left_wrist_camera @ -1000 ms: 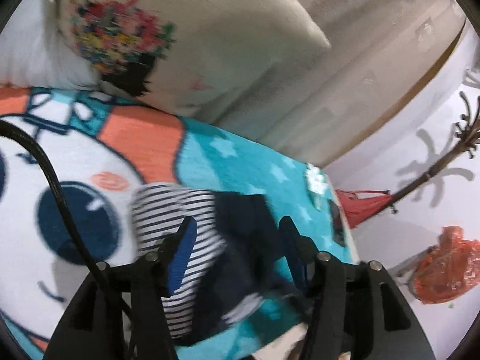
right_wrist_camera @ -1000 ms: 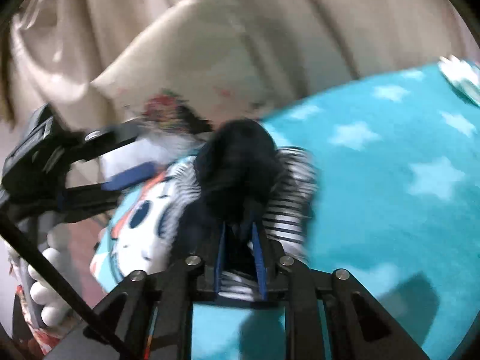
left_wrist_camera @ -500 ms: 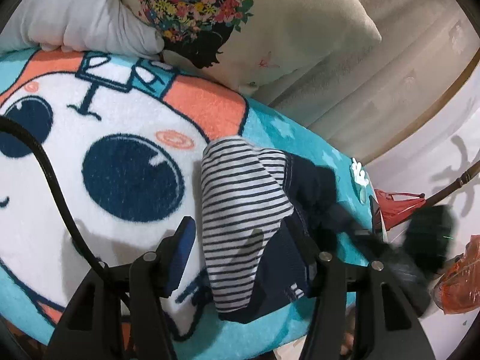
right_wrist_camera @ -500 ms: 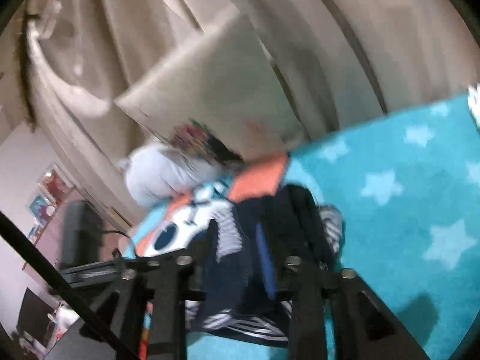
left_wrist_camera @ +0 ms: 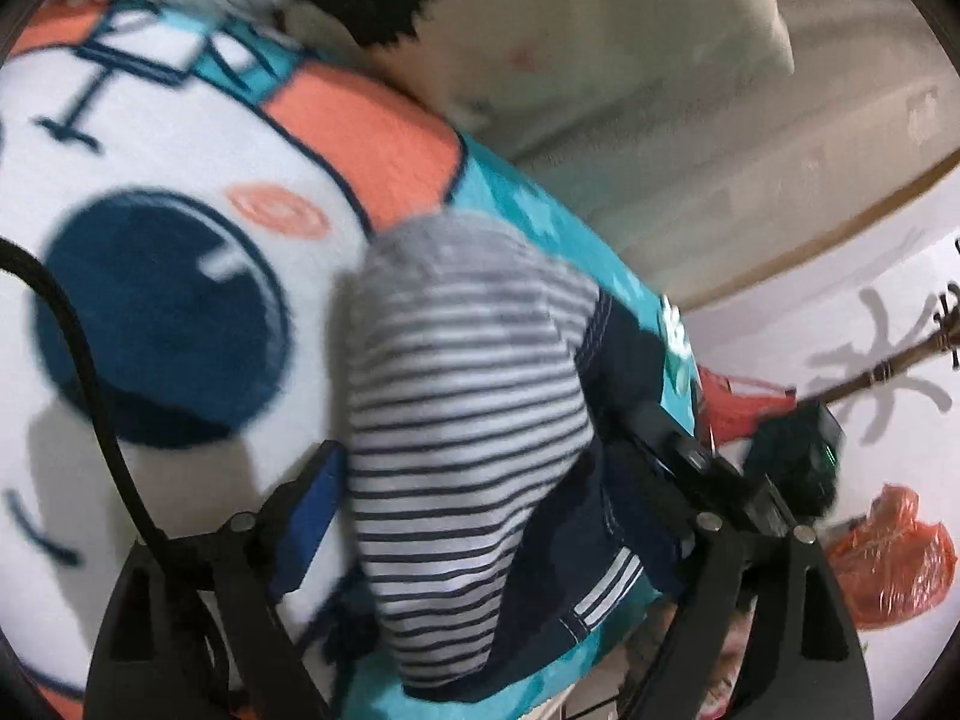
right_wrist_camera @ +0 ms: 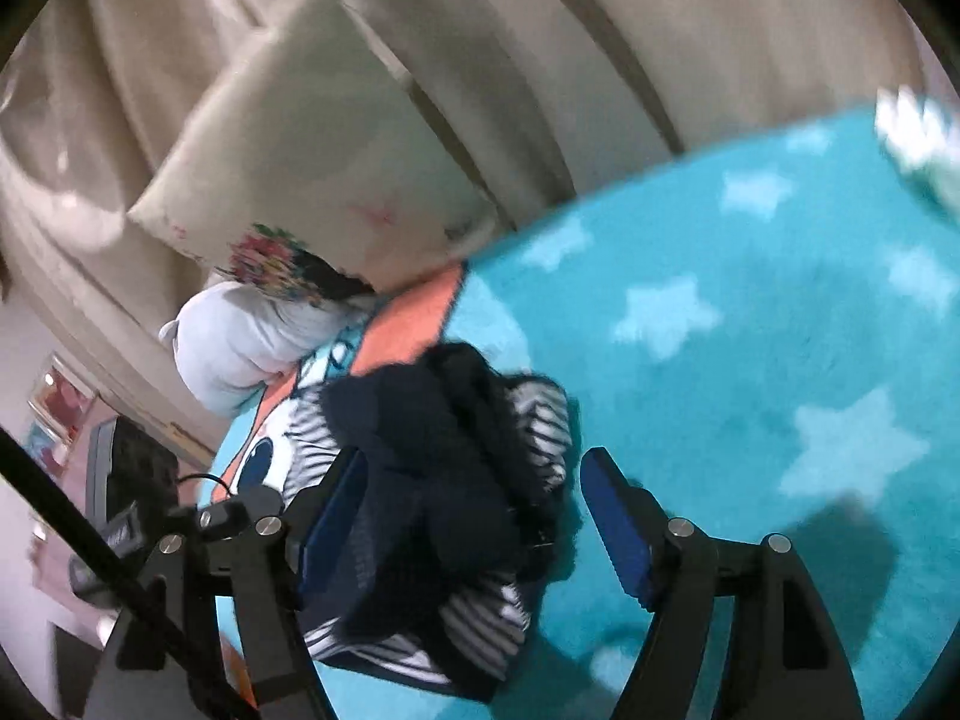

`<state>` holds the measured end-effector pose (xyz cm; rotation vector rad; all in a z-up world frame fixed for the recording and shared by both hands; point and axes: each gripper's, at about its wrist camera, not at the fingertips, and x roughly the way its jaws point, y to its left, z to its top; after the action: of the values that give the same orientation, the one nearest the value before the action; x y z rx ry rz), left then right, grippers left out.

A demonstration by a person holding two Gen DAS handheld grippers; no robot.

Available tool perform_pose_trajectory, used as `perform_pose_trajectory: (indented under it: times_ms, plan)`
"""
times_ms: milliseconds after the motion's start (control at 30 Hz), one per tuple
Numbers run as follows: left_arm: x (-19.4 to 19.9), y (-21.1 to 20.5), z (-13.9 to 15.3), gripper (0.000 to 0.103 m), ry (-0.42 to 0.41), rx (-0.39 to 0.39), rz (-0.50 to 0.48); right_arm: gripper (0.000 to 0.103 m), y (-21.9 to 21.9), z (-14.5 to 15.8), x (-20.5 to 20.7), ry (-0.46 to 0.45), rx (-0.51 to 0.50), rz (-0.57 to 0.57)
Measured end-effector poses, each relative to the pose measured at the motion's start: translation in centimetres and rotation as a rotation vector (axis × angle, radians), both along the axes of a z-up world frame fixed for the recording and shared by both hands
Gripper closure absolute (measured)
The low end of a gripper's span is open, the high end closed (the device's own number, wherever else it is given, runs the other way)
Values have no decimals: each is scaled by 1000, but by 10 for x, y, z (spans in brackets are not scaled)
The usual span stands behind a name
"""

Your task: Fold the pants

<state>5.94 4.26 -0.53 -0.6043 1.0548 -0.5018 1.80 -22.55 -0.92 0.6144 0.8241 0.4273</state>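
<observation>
Both grippers' jaws gape wide around the blurred, bunched pants point(left_wrist_camera: 474, 420), whose legs are hidden.

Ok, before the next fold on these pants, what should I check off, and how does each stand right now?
1. Left tool open: ok.
2. Right tool open, released: ok.
3. Pants lying on the blanket: ok.
4. Pants flat, edges aligned: not ok, the dark part is bunched in the right wrist view.
5. Pants clear of blanket edge: cannot tell, they lie near it.
6. Pillow apart from pants: ok.
</observation>
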Motion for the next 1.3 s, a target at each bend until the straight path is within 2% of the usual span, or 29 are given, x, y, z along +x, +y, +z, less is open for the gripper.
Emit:
perform_pose_trajectory:
  times_ms: [67,133,233,367,500,533,600,667,767,800,867,933,967,1033,1067,1167,1300]
  plan:
    - [-3,-10,2,18,-38,59,-16,28,4,-9,8,0,34,32]
    - [-5,-20,5,52,-44,69,-66,51,8,-11,12,4,73,58]
    - [-4,-17,12,62,-54,72,-46,61,10,-5,12,-4,95,71]
    - [6,-8,33,62,-82,59,-29,64,16,16,15,-50,98,86]
    - [29,-7,51,60,-121,122,-6,64,22,33,40,-78,76,73]
    - [34,-6,49,56,-113,137,7,64,24,33,46,-76,68,68]
    - [43,-3,33,55,-65,167,38,58,28,25,58,-48,30,49]
    - [47,-1,15,55,-19,197,48,52,31,5,70,34,-15,28]
    - [36,7,8,55,-13,162,44,51,22,-8,67,79,37,29]
    - [27,10,13,55,-33,171,49,50,19,-4,63,69,34,17]
    - [11,14,25,54,-88,195,71,50,14,19,49,-8,4,-21]
    - [-6,23,40,45,-151,227,109,49,14,47,34,-104,-36,-52]
    - [-10,28,44,44,-169,236,128,48,17,59,29,-150,-44,-54]
    - [-25,39,52,41,-197,247,169,42,33,82,28,-215,-31,-10]
    - [-28,42,55,41,-201,246,181,41,42,86,32,-218,-15,32]
    - [-43,61,60,40,-224,247,220,40,78,76,59,-151,29,148]
    - [-55,76,65,38,-255,273,285,40,90,32,100,-15,-2,85]
